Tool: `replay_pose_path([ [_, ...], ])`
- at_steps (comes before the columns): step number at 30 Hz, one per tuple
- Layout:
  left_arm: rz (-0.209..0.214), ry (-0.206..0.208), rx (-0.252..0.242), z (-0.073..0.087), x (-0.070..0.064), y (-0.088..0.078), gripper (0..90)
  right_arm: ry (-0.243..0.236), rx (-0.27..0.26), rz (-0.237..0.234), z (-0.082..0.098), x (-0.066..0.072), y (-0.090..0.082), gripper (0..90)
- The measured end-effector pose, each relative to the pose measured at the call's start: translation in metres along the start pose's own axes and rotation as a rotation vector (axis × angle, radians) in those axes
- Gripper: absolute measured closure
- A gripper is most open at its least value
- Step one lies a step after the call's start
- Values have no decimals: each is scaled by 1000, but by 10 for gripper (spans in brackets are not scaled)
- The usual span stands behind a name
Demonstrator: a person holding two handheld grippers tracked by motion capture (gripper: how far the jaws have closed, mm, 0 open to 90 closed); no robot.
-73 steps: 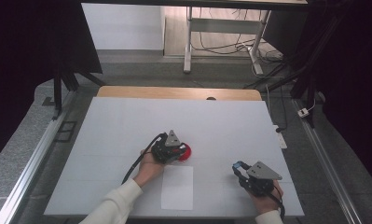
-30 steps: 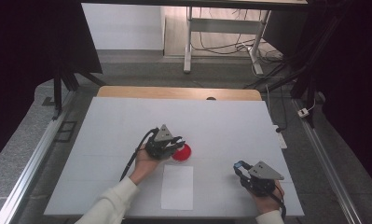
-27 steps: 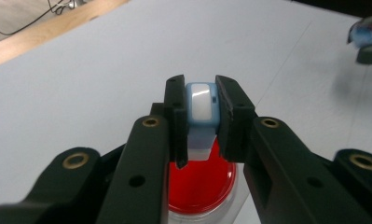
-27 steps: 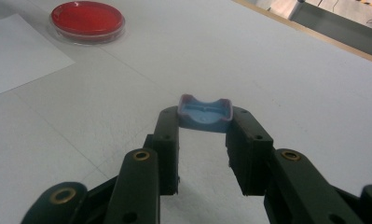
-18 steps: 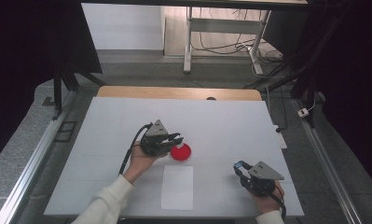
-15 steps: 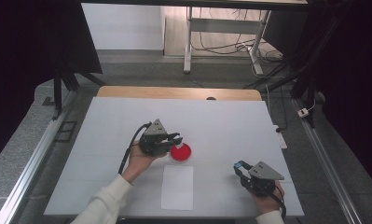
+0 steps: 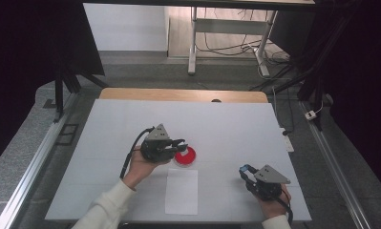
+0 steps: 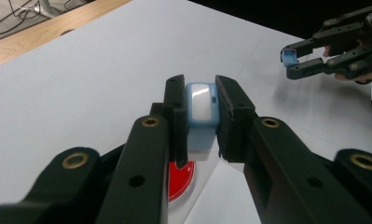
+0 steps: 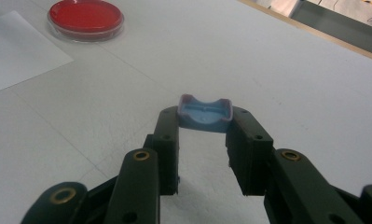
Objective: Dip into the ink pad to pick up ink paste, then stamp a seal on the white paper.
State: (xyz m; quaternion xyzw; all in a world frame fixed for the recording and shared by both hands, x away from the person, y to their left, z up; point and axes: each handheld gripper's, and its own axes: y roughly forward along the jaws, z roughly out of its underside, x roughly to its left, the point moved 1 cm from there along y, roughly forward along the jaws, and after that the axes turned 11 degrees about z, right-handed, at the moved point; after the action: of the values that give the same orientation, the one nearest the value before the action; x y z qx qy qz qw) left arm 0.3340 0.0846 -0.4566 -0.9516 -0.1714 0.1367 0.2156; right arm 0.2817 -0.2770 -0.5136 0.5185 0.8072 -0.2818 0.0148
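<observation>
On the table (image 7: 107, 143), your left gripper (image 7: 178, 145) sits left of centre, just beside and partly over the round dish (image 7: 185, 157) at its right. The paper sheet (image 7: 181, 191) lies nearer you, just in front of the dish. Your right gripper (image 7: 244, 171) is well apart, near the table's front right (the sheet lies between the two hands).

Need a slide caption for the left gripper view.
Left tool clamps a light-blue block above the red dish.
</observation>
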Motion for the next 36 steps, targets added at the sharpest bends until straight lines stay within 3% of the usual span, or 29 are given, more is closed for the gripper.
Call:
replay_pose_path([
  [14, 38, 6, -17, -1, -10, -6, 750, -4, 2, 1, 0, 0, 0, 650],
  [36, 59, 7, 26, 15, -19, -10, 749, -2, 5, -2, 0, 0, 1, 651],
])
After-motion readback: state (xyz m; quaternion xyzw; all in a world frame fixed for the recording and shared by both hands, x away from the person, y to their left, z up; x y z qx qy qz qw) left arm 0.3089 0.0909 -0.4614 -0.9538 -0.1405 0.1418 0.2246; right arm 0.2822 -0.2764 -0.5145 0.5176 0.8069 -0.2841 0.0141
